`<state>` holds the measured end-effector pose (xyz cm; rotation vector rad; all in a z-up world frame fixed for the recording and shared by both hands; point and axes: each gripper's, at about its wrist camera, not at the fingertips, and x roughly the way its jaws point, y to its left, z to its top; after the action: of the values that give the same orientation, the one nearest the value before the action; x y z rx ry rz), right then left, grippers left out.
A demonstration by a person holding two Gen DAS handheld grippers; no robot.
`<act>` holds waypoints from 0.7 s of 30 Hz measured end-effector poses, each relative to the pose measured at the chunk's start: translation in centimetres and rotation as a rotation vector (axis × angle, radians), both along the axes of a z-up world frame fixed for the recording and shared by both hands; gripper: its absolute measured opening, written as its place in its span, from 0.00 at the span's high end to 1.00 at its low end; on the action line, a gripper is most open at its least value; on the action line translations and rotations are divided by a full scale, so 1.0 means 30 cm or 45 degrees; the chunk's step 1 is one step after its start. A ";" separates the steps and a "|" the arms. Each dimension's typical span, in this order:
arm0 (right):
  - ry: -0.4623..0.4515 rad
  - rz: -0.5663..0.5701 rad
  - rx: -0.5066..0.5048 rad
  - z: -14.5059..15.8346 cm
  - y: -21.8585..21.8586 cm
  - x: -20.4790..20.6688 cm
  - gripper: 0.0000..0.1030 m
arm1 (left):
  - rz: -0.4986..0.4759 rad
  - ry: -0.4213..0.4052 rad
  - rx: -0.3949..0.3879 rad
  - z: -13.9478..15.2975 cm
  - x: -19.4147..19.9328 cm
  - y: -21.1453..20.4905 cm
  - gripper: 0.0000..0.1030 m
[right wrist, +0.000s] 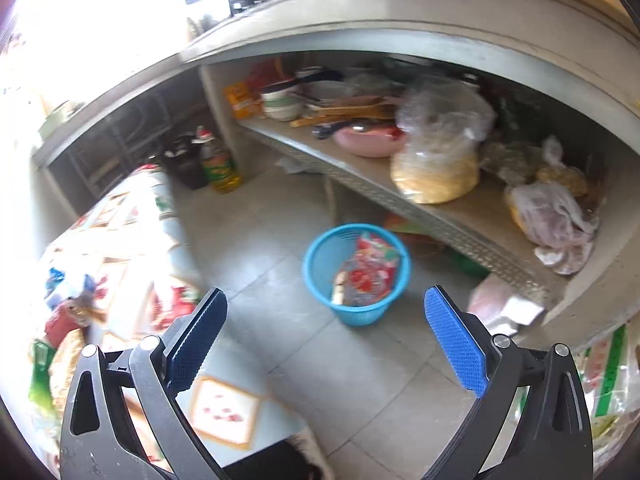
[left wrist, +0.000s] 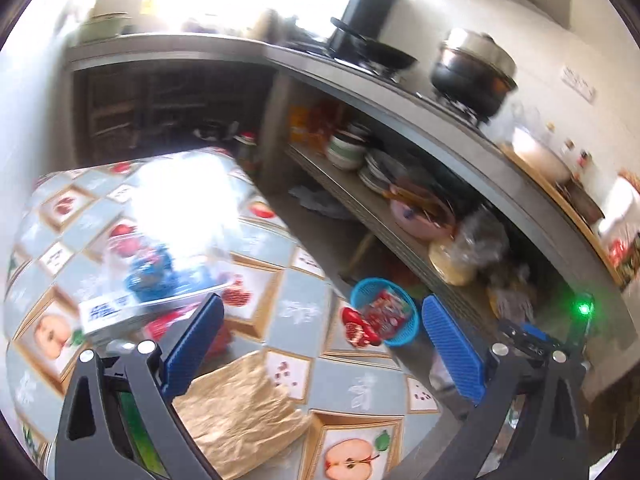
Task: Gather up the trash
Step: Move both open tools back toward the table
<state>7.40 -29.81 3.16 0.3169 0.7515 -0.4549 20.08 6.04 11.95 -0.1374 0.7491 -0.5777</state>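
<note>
L wrist view: left gripper (left wrist: 320, 344) is hanging wide open w/ nothing btwn its pads, over the table (left wrist: 304, 292) near its right edge; brown paper (left wrist: 240, 408) is lying by the near edge, a clear bag (left wrist: 160, 256) further in, and the blue bin (left wrist: 386, 312) is sitting on the floor just past the right edge, red wrappers (left wrist: 386, 308) inside. R wrist view: right gripper (right wrist: 324, 340) is also gaping open & empty, pointing down at the bin (right wrist: 356, 268) on the floor tiles, wrappers (right wrist: 366, 276) sitting in it, beside the low shelf (right wrist: 440, 220).
</note>
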 end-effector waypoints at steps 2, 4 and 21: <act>0.026 0.071 -0.073 0.011 0.067 0.025 0.08 | 0.083 -0.026 0.005 0.003 -0.031 0.082 0.05; 0.025 0.155 -0.177 0.023 0.144 0.048 0.08 | 0.154 -0.036 0.015 0.000 -0.060 0.144 0.05; -0.049 1.039 0.227 -0.087 0.661 0.230 0.08 | 0.357 -0.007 0.181 -0.230 -0.265 0.408 0.05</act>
<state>14.31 -9.96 0.55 0.1609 0.8160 0.3887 12.14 18.27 5.06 -0.1067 0.7476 -0.2576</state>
